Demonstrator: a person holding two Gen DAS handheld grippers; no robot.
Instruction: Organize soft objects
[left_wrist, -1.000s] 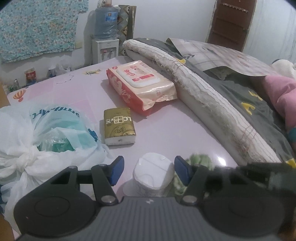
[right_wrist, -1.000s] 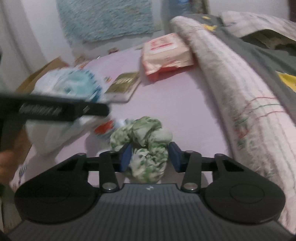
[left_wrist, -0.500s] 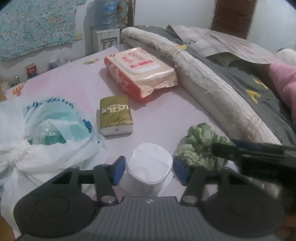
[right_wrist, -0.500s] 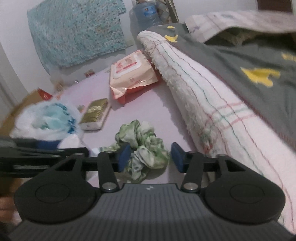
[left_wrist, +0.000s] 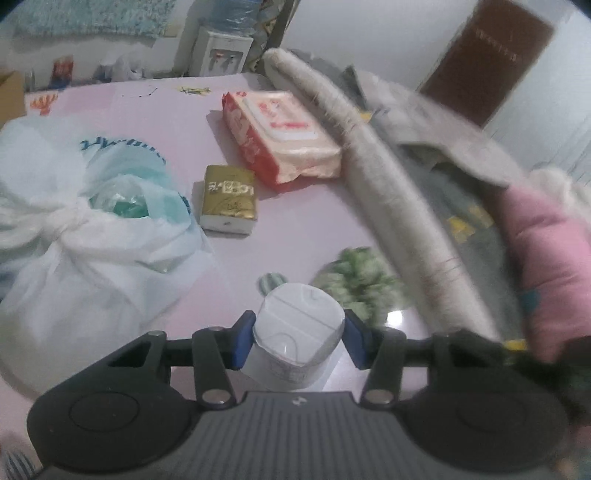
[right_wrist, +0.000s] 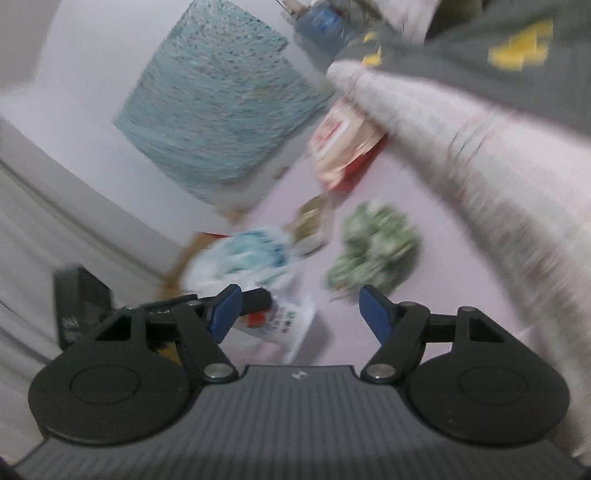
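Evidently the left gripper (left_wrist: 298, 341) jaws are closing on the white tissue roll (left_wrist: 295, 338) to lift it; beside the roll, the right gripper (right_wrist: 295, 308) jaws are opening, empty, off the green scrunchie (right_wrist: 373, 253).

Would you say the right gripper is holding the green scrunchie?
No, the right gripper is open and empty; the green scrunchie lies beyond it on the pink sheet.

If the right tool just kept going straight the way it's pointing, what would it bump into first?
Probably the green scrunchie lying on the pink sheet, just ahead of the right tool, whose empty jaws are opening. The picture is blurred, so depth is uncertain.
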